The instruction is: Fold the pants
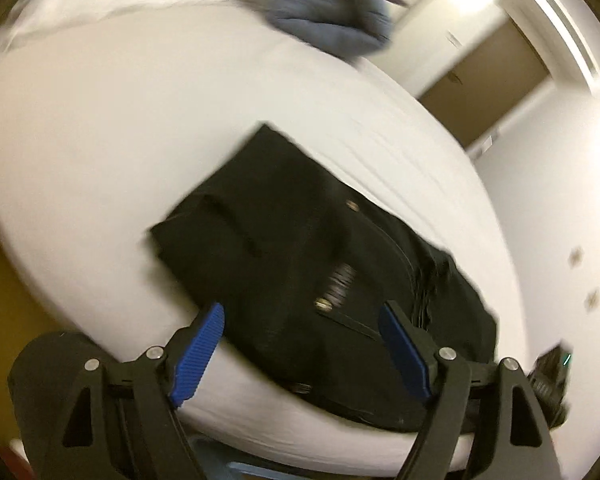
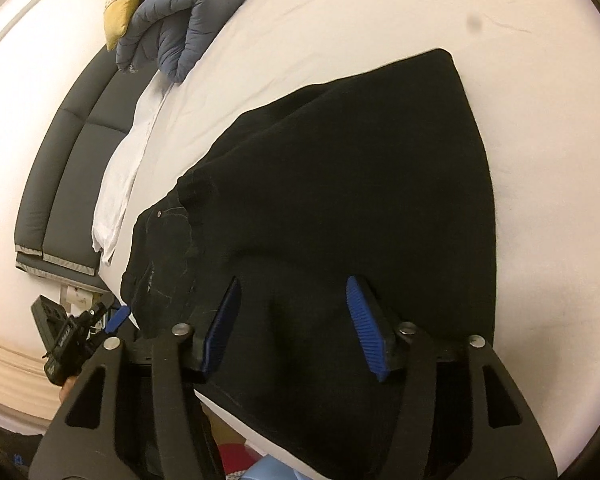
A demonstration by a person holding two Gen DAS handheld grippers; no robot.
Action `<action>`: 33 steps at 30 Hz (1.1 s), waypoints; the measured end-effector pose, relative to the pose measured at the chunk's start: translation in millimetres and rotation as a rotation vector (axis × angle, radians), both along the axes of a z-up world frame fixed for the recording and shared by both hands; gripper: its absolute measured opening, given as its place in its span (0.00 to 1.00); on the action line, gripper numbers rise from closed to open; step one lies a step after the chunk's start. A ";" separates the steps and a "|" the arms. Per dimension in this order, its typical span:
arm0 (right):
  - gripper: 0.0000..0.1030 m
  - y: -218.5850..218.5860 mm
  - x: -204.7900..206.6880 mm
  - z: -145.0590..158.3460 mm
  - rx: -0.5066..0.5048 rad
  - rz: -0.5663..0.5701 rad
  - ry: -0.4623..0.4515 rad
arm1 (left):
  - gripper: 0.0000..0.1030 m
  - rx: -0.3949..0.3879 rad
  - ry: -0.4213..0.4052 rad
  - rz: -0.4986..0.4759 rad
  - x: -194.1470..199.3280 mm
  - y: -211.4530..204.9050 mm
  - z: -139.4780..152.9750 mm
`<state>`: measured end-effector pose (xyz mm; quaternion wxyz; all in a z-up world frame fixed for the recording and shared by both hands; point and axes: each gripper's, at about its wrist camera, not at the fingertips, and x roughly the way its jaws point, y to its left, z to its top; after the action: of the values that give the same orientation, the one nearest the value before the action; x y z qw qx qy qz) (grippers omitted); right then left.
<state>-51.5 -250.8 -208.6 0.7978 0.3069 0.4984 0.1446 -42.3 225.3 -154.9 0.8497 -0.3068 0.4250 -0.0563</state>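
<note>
Black pants (image 1: 300, 248) lie folded in a compact stack on the white bed (image 1: 100, 140), with rivets and a zipper showing near the waist. My left gripper (image 1: 302, 312) hovers open over the near edge of the pants, holding nothing. In the right wrist view the pants (image 2: 340, 184) fill the middle, a smooth folded panel on top. My right gripper (image 2: 294, 286) is open just above the pants' near end, empty. The left gripper (image 2: 118, 316) shows small at the lower left, by the waist end.
A blue-grey puffy jacket (image 2: 180, 20) and a yellow cushion (image 2: 120, 0) lie at the head of the bed. A dark padded headboard (image 2: 68, 152) runs along the left. A wall and brown doorway (image 1: 484, 80) stand beyond the bed.
</note>
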 end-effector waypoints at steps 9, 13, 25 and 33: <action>0.54 39.4 20.5 37.9 0.270 0.112 -0.048 | 0.79 -0.283 0.041 0.063 21.1 32.9 -43.5; 0.54 62.6 38.9 44.7 0.349 0.157 -0.051 | 0.68 -0.385 0.041 0.087 29.3 42.1 -56.9; 0.54 123.8 95.5 11.3 0.269 0.246 0.156 | 0.14 -0.278 -0.015 0.027 35.7 32.4 -25.7; 0.53 127.9 97.8 -4.6 0.216 0.237 0.172 | 0.14 -0.159 -0.101 -0.024 40.0 7.8 12.9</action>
<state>46.3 -122.9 -213.3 0.6920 0.3412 0.5790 0.2636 -2.3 233.1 -142.0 0.8423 -0.3648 0.3796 -0.1153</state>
